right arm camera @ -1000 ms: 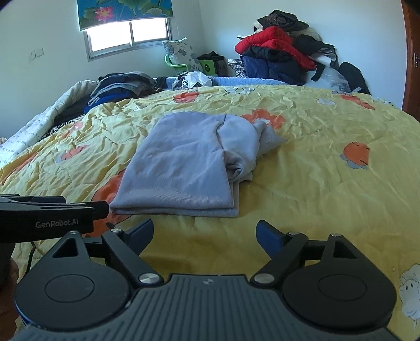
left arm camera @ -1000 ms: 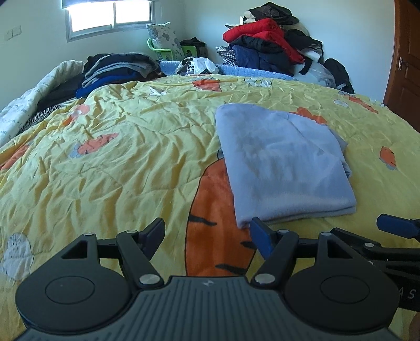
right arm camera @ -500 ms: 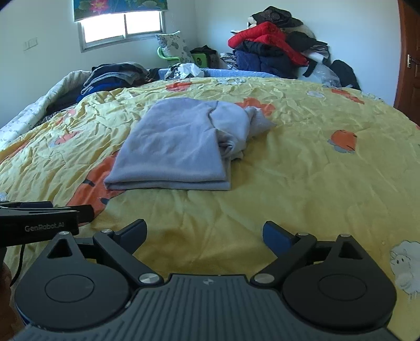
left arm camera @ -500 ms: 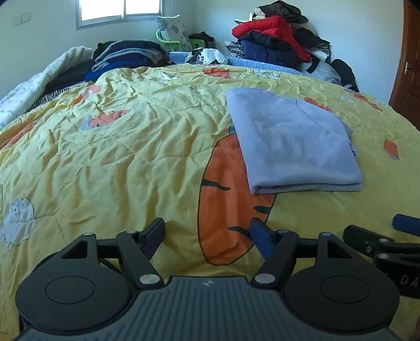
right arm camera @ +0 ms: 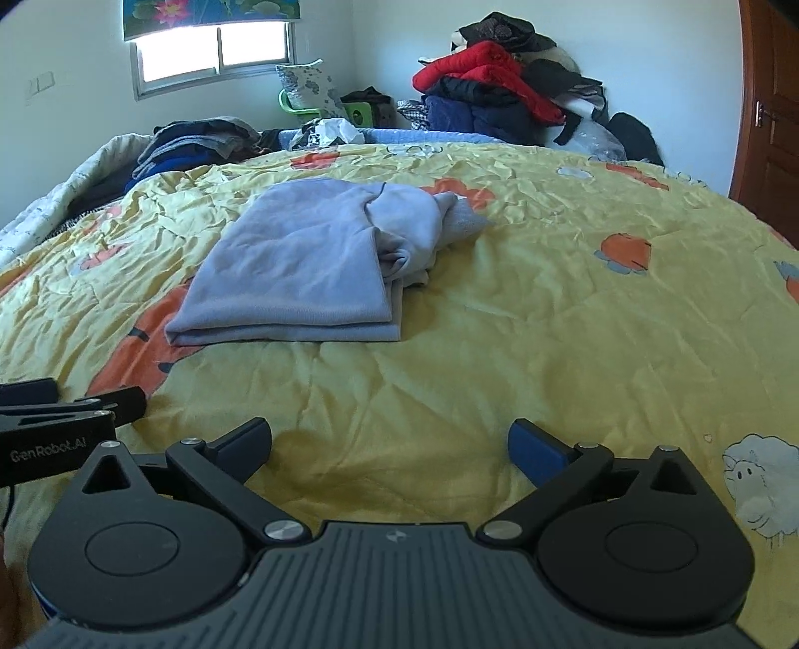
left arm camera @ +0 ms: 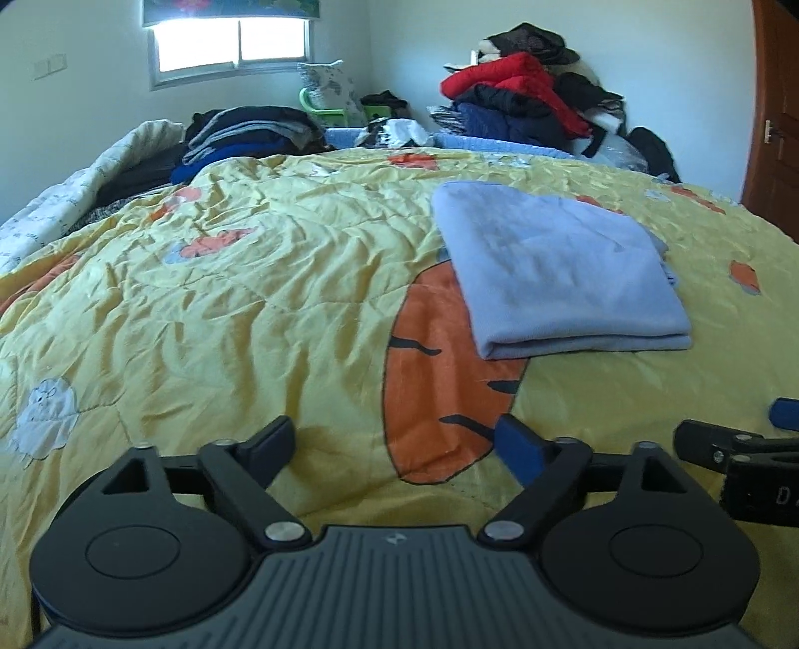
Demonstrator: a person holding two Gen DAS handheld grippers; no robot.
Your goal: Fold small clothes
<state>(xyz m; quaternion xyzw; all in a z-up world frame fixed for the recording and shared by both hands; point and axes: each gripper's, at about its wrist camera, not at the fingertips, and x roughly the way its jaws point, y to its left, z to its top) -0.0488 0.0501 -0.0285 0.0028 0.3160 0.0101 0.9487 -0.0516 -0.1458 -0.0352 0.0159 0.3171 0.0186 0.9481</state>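
Observation:
A folded light-blue garment [left arm camera: 559, 269] lies flat on the yellow carrot-print quilt [left arm camera: 249, 299]; in the right wrist view [right arm camera: 299, 264] its right side is bunched with loose folds. My left gripper [left arm camera: 399, 439] is open and empty, well short of the garment's near folded edge. My right gripper [right arm camera: 389, 444] is open and empty, also back from the garment. Each gripper shows at the edge of the other's view: the right one [left arm camera: 739, 449] and the left one [right arm camera: 65, 409].
A pile of red, navy and black jackets [left arm camera: 519, 95] is heaped at the far wall. Stacked dark folded clothes [left arm camera: 249, 135] sit at the bed's far left. A wooden door [left arm camera: 774, 125] is at the right. A window [left arm camera: 229, 45] is behind the bed.
Both grippers have drawn back from the garment, which now lies farther from the fingertips. The jaws of both have opened wider. The garment itself has not moved.

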